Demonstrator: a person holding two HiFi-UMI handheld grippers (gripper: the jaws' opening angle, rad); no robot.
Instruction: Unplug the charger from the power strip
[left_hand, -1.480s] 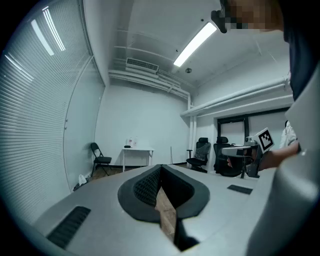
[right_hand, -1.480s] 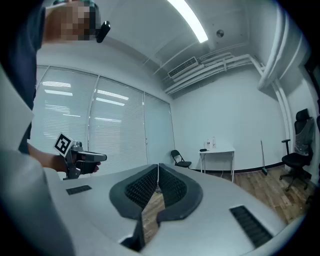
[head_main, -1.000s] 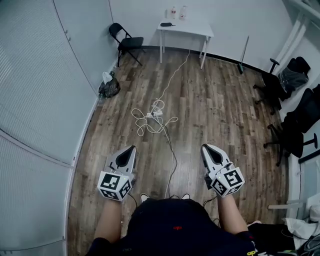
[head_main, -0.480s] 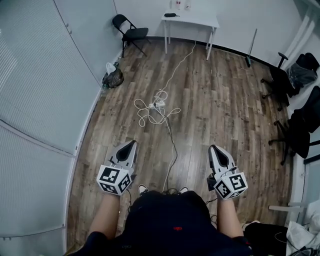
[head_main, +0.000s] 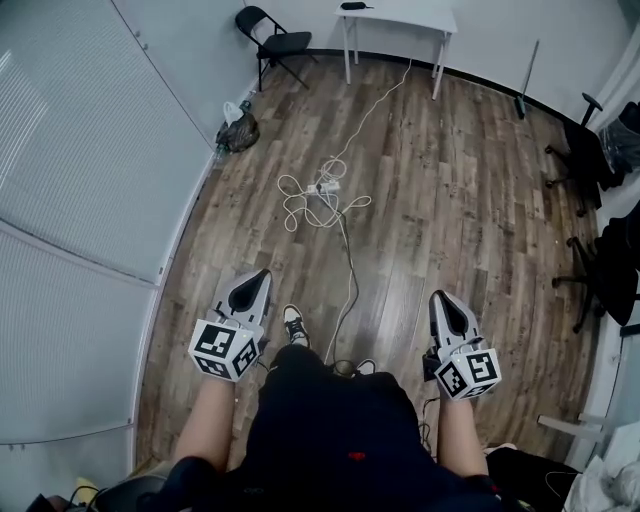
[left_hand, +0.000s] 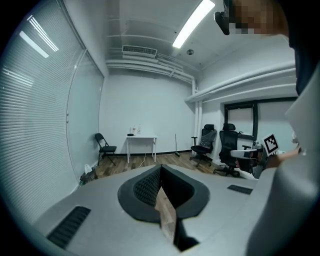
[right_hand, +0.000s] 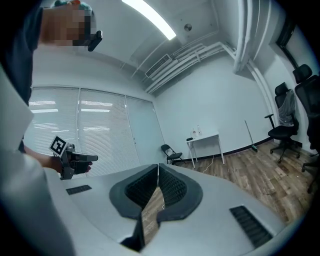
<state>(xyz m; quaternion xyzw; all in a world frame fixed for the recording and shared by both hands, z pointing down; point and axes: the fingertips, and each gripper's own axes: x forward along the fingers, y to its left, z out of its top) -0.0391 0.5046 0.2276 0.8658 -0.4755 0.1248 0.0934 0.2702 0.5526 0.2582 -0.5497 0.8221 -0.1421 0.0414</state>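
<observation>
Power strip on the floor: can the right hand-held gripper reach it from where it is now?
Probably not yet. The power strip lies well ahead among coiled cable, while the right hand-held gripper is held beside the person, shut. Only open floor lies between, so distance, not an obstacle, is the problem.

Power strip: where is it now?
In the head view the power strip lies on the floor, upper centre, amid coiled white cable, below the white table.

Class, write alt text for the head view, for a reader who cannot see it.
A person looks down at two shut, empty grippers, the left gripper and the right gripper, held over a wooden floor. Farther ahead a white power strip lies among tangled cable, with one lead running to a white table.
</observation>
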